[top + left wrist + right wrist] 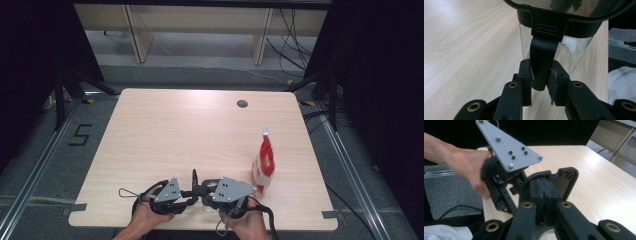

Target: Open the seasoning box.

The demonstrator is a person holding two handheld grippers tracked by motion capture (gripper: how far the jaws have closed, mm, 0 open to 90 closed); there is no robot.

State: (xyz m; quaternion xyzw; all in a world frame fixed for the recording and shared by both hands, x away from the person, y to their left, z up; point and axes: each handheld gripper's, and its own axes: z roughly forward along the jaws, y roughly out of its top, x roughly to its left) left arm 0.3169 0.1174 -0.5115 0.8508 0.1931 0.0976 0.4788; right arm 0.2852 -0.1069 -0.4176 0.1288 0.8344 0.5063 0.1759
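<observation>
Left claw (540,86): I see it clamped on the black latch tab (541,62) that hangs from the lid (556,18) of a clear container (574,53)
Right claw (543,192): together, pinched on the raised black lid flap (564,181)
Container: near edge of the bench (165,130), between both hands
Red pouch (263,165): upright; just right of the right claw

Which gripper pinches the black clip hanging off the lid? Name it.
The left gripper: its jaws squeeze the black clip, while the right gripper is shut with its jaws together.
</observation>
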